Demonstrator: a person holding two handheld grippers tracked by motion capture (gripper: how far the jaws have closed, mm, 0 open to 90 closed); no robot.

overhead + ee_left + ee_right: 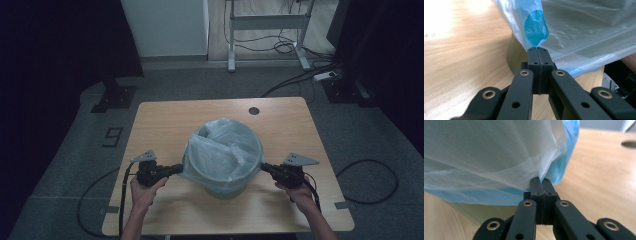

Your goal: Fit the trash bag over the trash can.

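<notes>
Left hand-held gripper (pixel 176 169) is clamped on the blue plastic bag (pixel 220 152), jaws pressed together on a pinch of film at the bag's left side. Right hand-held gripper (pixel 263 167) is likewise clamped on the bag's right side. Bag lines a round bin (pixel 225 190) and folds over its rim. Bin stands upright on the wooden table (pixel 165 120), toward the middle of the near edge.

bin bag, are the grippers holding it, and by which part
Yes. Left gripper and right gripper each pinch the bin bag by its edge, on opposite sides of the bin.
</notes>
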